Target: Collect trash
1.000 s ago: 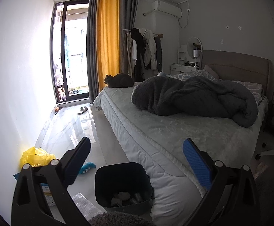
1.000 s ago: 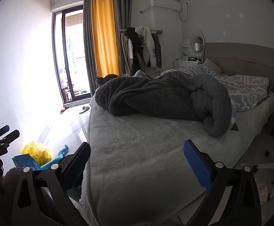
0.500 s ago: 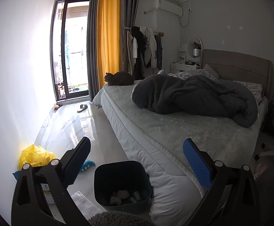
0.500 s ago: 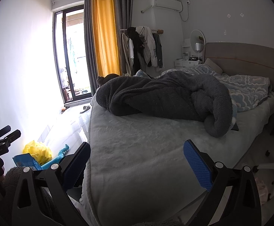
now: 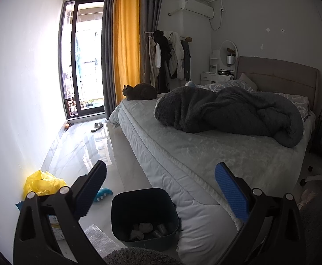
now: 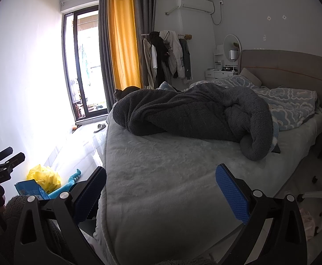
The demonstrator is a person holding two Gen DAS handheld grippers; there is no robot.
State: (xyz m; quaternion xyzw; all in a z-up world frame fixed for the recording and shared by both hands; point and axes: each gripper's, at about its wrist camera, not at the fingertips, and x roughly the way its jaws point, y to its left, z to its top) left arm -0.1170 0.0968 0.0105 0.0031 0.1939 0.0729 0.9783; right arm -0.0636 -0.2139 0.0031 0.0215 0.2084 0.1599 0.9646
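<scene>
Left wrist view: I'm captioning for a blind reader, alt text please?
Open left gripper hovers over a dark bin holding scraps, beside a bed. Yellow bag lies by the wall; a cat sits on the bed.

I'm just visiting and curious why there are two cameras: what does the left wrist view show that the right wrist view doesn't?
Only the left wrist view shows the dark plastic trash bin beside the bed, with crumpled scraps inside, and clear bubble wrap on the floor. Only the right wrist view shows the patterned blue duvet clearly, and the other gripper from outside. Both show the yellow plastic bag, grey fleece blanket, and dark cat.
</scene>
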